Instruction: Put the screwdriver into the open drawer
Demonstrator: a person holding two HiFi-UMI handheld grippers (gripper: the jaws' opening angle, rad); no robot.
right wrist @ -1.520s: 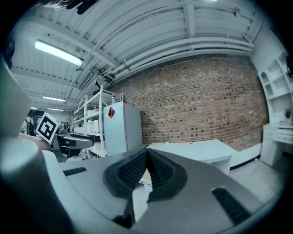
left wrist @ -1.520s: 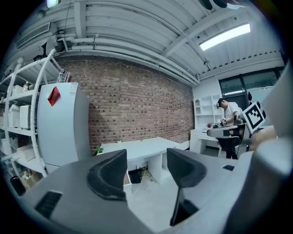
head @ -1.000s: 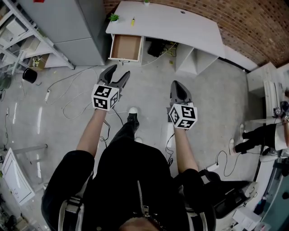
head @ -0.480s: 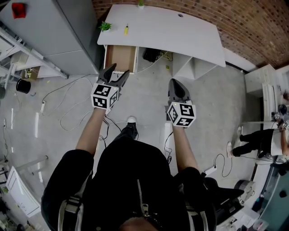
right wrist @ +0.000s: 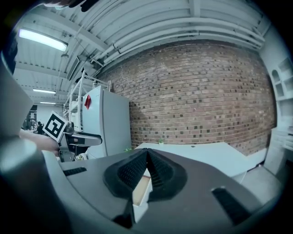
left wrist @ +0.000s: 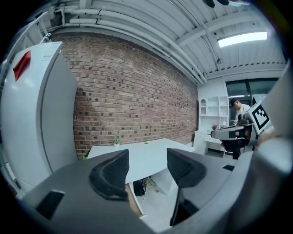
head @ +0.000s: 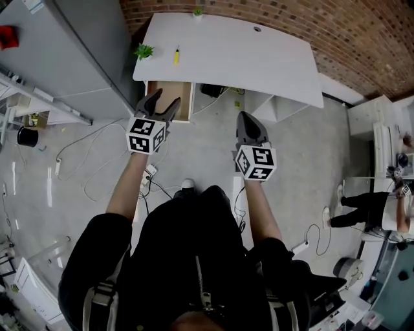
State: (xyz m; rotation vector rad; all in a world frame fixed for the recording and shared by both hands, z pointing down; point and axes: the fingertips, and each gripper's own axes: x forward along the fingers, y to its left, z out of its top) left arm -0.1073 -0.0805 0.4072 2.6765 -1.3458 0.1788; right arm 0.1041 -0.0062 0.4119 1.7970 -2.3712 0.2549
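Observation:
A yellow screwdriver [head: 175, 55] lies on the white desk [head: 246, 58] near its left end. Under that end the wooden drawer [head: 184, 97] stands pulled out, partly hidden by my left gripper [head: 158, 100]. The left gripper is open and empty, held in the air in front of the drawer. My right gripper [head: 249, 124] is shut with nothing in it, held above the floor short of the desk. In the left gripper view the desk [left wrist: 142, 157] shows between the spread jaws. In the right gripper view the drawer [right wrist: 139, 189] peeks from below the closed jaws.
A small green plant [head: 143, 50] stands at the desk's left corner, another plant [head: 198, 11] at its back edge. A grey cabinet [head: 71, 52] rises left of the desk. Cables [head: 97, 155] trail over the floor. White shelving [head: 381, 129] and a person [head: 369, 207] are at the right.
Both grippers and the person have moved forward toward the desk; the desk and drawer sit closer. The left gripper now overlaps the drawer's front. Jaw states are unchanged.

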